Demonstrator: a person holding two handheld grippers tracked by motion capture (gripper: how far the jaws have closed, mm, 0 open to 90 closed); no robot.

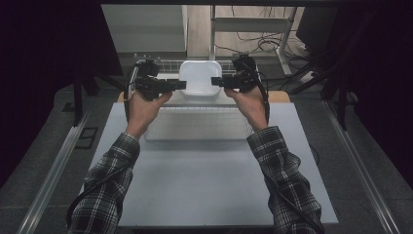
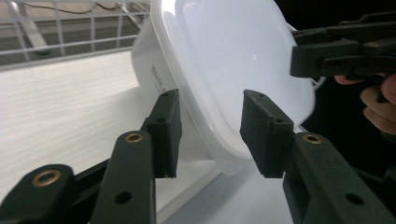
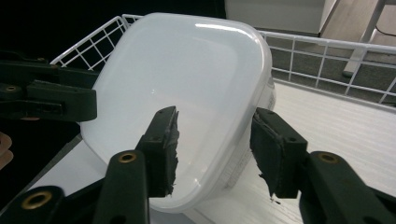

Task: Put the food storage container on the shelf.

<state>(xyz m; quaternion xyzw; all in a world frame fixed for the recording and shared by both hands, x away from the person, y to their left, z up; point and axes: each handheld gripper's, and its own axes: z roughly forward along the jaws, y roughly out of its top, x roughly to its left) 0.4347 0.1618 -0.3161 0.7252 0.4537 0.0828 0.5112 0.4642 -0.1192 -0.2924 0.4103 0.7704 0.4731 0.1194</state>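
A: Watching the left gripper (image 1: 181,85) first, at the near-left edge of the white lidded container (image 1: 200,77); its jaws stand apart, straddling the rim, nothing pinched yet as far as the left gripper view shows.

B: And the container itself? It sits at the far end of the desk (image 1: 204,185), on a pale wooden board (image 2: 70,107) with a white wire rack (image 3: 327,60) just behind it; lid on, seated flush all round from what I can see.

A: Centre of the picture, that's the lid (image 3: 187,88), smooth and glossy; slippery, I'd judge, so a pinch on the rim beats a pinch on the flat top.

B: Over to the right gripper (image 1: 214,81), mirror image on the opposite edge; jaws apart too, one pad over the lid, the other outside the wall, the rim between them but not clamped.

A: So both sides poised; the step looks like a two-sided grasp on the box.

B: Doing it well means closing both together and level; if one bites first, the box could skid across the board toward the other hand.

A: Seat the pads deep over the lip as well, not on the tip; a shallow bite on that rounded plastic corner may pop off.

B: And keep the wrists even, so the box comes up flat rather than tilting.
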